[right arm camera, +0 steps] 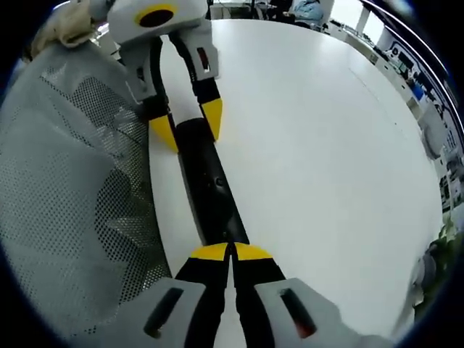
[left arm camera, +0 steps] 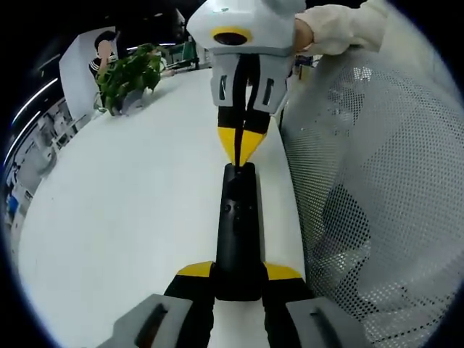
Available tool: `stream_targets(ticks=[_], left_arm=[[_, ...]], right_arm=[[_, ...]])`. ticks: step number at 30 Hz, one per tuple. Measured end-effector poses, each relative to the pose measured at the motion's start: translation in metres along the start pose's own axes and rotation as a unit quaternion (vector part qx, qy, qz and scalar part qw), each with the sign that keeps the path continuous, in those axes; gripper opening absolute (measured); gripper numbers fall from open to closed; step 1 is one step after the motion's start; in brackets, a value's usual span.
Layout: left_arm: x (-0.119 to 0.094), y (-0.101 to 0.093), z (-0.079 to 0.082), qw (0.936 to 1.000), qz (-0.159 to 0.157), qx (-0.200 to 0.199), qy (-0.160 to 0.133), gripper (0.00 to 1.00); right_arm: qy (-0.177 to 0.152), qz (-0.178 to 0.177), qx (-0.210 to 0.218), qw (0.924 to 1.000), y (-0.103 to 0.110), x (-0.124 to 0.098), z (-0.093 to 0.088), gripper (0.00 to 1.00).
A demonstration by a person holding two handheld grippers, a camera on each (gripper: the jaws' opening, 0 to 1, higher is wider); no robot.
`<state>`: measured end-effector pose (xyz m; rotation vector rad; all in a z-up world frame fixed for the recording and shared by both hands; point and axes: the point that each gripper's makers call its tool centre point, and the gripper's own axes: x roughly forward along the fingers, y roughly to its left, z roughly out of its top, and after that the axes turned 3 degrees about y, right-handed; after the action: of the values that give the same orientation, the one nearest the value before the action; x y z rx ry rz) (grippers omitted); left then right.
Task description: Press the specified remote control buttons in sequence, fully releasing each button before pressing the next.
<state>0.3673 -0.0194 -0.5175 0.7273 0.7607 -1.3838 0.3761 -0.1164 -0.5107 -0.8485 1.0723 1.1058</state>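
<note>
While the black remote control lies lengthwise on the white table, close to its edge and beside a white mesh chair back, we hold it steady with the left gripper, whose yellow-tipped jaws sit against either side of the remote's near end in the left gripper view. In the right gripper view the same left gripper appears at the far end of the remote control, one yellow tip on each flank, so we read it as clamped around the body. The right gripper has its two tips drawn together with only a thin seam between them, holding nothing, and they meet the end of the remote nearest that camera; in the left gripper view that same gripper comes down as a single yellow point onto the remote's far end. We judge this to be a press in progress or just about to land, though we cannot tell whether a button is actually pushed in. Small buttons show faintly on the top face, too small to identify. How many presses of the sequence are done cannot be read here; at least a full release of this button appears to remain. A potted plant stands at the table's far side
</note>
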Motion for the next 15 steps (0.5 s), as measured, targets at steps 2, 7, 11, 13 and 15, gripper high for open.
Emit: stream_targets(ticks=[2,7,11,13,15], left_arm=[[0.0001,0.0002,0.0002,1.0,0.0,0.0,-0.001,0.25],[0.0002,0.0001,0.0005,1.0,0.0,-0.001,-0.001,0.25],[0.0002,0.0002,0.0008,1.0,0.0,-0.001,-0.001,0.25],[0.0002,0.0003,0.0009,1.0,0.001,-0.001,0.0,0.25],[0.0003,0.0006,0.001,1.0,0.001,-0.001,0.0,0.25]], right_arm=[[-0.001,0.001,0.002,1.0,-0.0005,-0.0001,-0.0003,0.0],[-0.013,0.008,0.027,0.9995,-0.0014,-0.0008,-0.0012,0.0],[-0.02,0.012,0.036,0.9991,-0.001,-0.0015,-0.0009,0.0],[-0.019,0.009,0.035,0.9992,-0.0006,-0.0015,-0.0003,0.0],[-0.015,0.005,0.026,0.9995,0.0005,-0.0013,0.0014,0.0]])
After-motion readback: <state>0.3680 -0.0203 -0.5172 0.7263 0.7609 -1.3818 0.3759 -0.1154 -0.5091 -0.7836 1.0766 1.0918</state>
